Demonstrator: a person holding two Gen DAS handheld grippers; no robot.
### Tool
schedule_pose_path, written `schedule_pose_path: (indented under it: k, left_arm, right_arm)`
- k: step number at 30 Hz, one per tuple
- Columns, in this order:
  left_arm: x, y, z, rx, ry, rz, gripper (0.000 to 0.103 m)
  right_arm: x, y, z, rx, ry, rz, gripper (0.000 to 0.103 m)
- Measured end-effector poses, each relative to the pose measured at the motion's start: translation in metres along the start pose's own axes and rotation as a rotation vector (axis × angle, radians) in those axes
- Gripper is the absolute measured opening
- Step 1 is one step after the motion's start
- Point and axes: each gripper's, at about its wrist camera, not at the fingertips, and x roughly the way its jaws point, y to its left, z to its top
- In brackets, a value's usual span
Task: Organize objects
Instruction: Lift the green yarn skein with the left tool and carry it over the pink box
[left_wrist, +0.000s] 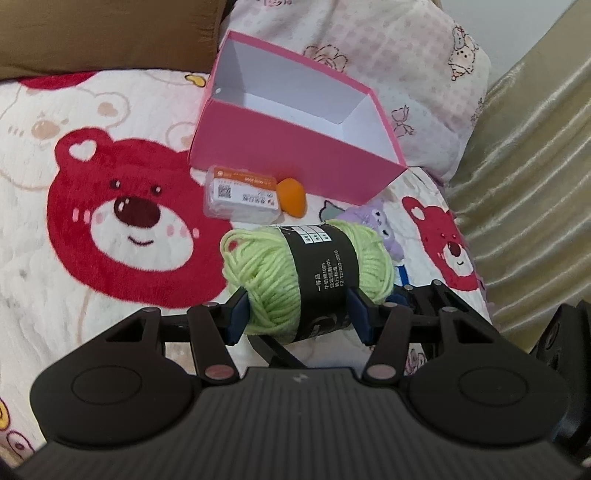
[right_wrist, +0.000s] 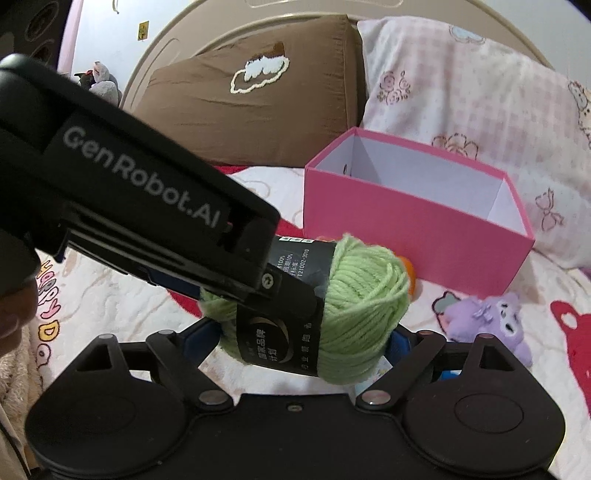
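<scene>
The yarn (left_wrist: 306, 275) sits between the fingers of the left gripper (left_wrist: 297, 314), lifted above the blanket (left_wrist: 110, 236). In the right wrist view the yarn (right_wrist: 332, 310) also lies between the fingers of the right gripper (right_wrist: 303, 345), with the left gripper (right_wrist: 140, 206) reaching in from the left across it. Beyond the yarn stands the box (left_wrist: 295, 147), open side up, on the blanket. Just before the box's near wall lie a packet (left_wrist: 240, 194) and, touching its right end, a sponge (left_wrist: 292, 194). A plush (right_wrist: 487, 325) lies right of the yarn, near the box's near right corner. Behind the box lean a pillow (right_wrist: 461, 92) and, to its left, a cushion (right_wrist: 251, 103).
</scene>
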Motion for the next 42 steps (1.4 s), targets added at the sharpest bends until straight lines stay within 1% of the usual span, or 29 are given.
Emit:
schedule_pose_path:
  k: [5, 8, 11, 14, 19, 26, 30, 34, 36, 38, 42]
  left_arm:
    - [-0.007, -0.015, 0.017, 0.037, -0.023, -0.006, 0.054]
    - [-0.009, -0.028, 0.024, 0.081, -0.034, 0.015, 0.054]
    - [-0.012, -0.038, 0.03, 0.101, -0.039, 0.032, 0.053]
    - [-0.018, -0.041, 0.037, 0.091, -0.045, 0.011, 0.053]
    - [-0.033, -0.056, 0.046, 0.118, -0.06, -0.013, 0.053]
    - [-0.048, -0.082, 0.056, 0.18, -0.097, -0.007, 0.053]
    - [-0.049, -0.089, 0.065, 0.181, -0.097, -0.009, 0.055]
    - [-0.048, -0.092, 0.077, 0.178, -0.104, -0.009, 0.056]
    - [-0.048, -0.092, 0.082, 0.167, -0.103, -0.025, 0.056]
    - [-0.045, -0.092, 0.088, 0.155, -0.099, -0.033, 0.056]
    - [-0.041, -0.091, 0.099, 0.143, -0.094, -0.041, 0.056]
  right_arm:
    - [-0.007, -0.008, 0.015, 0.013, -0.031, -0.011, 0.093]
    - [-0.012, -0.014, 0.024, 0.032, -0.04, -0.015, 0.092]
    - [-0.012, -0.02, 0.028, 0.072, -0.033, 0.004, 0.092]
    - [-0.011, -0.028, 0.03, 0.115, -0.032, 0.029, 0.092]
    - [-0.025, -0.03, 0.041, 0.074, -0.061, 0.027, 0.092]
    - [-0.05, -0.045, 0.067, 0.052, -0.084, 0.038, 0.09]
    - [-0.055, -0.054, 0.079, 0.058, -0.074, 0.052, 0.09]
    - [-0.054, -0.059, 0.093, -0.001, -0.053, 0.061, 0.09]
    - [-0.055, -0.063, 0.099, -0.034, -0.058, 0.084, 0.09]
    - [-0.053, -0.066, 0.106, -0.072, -0.059, 0.082, 0.09]
    - [-0.047, -0.074, 0.121, -0.081, -0.036, 0.099, 0.091]
